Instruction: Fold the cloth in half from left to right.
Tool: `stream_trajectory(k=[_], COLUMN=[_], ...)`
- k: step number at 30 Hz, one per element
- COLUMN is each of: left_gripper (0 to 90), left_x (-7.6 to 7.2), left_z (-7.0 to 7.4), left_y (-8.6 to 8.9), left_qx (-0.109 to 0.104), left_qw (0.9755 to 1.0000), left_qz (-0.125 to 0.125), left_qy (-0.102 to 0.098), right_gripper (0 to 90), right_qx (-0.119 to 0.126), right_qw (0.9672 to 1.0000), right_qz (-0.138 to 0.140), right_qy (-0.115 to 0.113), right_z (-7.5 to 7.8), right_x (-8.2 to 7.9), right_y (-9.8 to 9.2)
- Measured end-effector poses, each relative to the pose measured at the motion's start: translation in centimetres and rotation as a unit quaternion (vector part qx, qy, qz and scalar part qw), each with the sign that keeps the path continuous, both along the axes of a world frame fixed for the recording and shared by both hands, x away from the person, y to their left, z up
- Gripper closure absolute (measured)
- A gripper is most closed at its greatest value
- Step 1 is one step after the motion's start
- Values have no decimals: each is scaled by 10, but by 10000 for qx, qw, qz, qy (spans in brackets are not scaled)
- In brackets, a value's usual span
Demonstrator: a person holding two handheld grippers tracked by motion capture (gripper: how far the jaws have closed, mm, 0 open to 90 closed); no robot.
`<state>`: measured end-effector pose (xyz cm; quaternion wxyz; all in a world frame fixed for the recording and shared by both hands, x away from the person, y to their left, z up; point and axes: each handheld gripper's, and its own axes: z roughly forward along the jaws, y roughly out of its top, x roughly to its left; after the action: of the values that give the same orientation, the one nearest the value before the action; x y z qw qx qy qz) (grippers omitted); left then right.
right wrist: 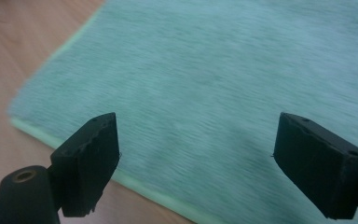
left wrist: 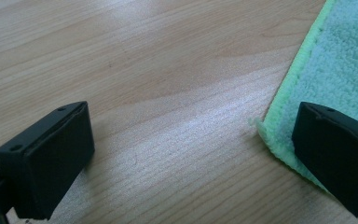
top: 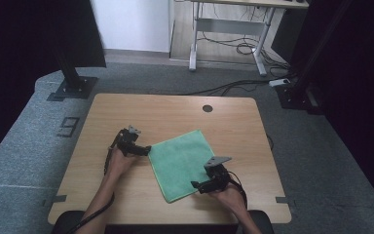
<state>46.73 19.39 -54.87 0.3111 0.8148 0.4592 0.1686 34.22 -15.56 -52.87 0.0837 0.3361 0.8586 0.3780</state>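
Note:
A green microfibre cloth (top: 182, 163) lies flat on the wooden table (top: 175, 114), turned like a diamond. My left gripper (top: 146, 150) rests at the cloth's left corner, open. In the left gripper view (left wrist: 191, 163) one jaw stands over bare wood and the other over the corner of the cloth (left wrist: 345, 60). My right gripper (top: 197, 186) hovers at the cloth's near right edge, open and empty. In the right gripper view (right wrist: 198, 158) its jaws stand wide apart above the cloth (right wrist: 214, 70), slightly blurred.
A round cable hole (top: 207, 108) sits near the table's far edge. Bare wood lies on all sides of the cloth. On the floor beyond stand a black stand base (top: 73, 88), a white desk frame (top: 229, 34) and loose cables (top: 233, 87).

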Motion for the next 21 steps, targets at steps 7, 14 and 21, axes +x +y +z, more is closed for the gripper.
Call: stream_trajectory(k=[7,14,21], left_gripper=[0,2,42], left_x=[0,0,-1], left_z=[0,0,0], left_y=[0,0,0], left_qx=[1,-27,-51], left_qw=[10000,10000,9999], left_qz=[-7,-30,-126], left_qy=[0,-30,-73], right_gripper=[228,364,477], right_qx=[45,50,-13], right_qw=[9990,9955,9900], right_qz=[428,927,1386], right_qy=[92,195,251], right_z=[2,4,5], right_x=[-11,-22,-33], right_y=[29,56,79])
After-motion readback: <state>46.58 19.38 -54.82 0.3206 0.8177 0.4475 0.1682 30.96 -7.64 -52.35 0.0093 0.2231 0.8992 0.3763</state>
